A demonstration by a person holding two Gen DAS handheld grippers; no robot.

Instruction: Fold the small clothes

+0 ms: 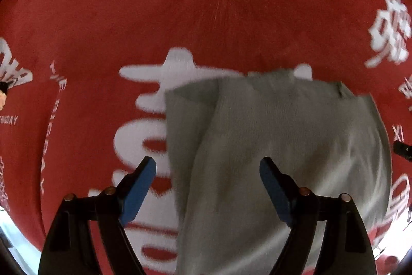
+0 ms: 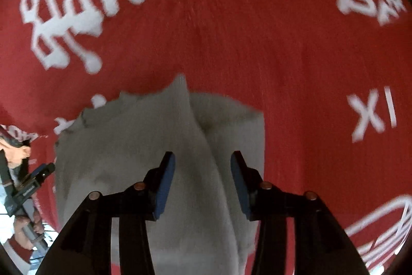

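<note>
A red cloth [image 1: 180, 4] printed with large white characters is spread beneath everything and fills both views; white lettering [image 2: 373, 115] is seen at three o'clock in the right wrist view. On it a grey knitted garment [image 1: 283, 141] is laid, partly folded, with a raised ridge running down its middle [image 2: 200, 146]; in the left wrist view it is spread from the centre toward four o'clock, and in the right wrist view from the centre toward seven o'clock. The left gripper [image 1: 207, 172] is held with its jaws wide apart and nothing between them; the garment's left edge is seen in the gap, while the blue pad [image 1: 139, 192] at eight o'clock is placed over bare red cloth. The right gripper [image 2: 203, 164] is held with jaws moderately apart, unclamped; the garment's ridge is seen between its blue pads [image 2: 164, 187]. Whether either gripper is touching the fabric cannot be told.
</note>
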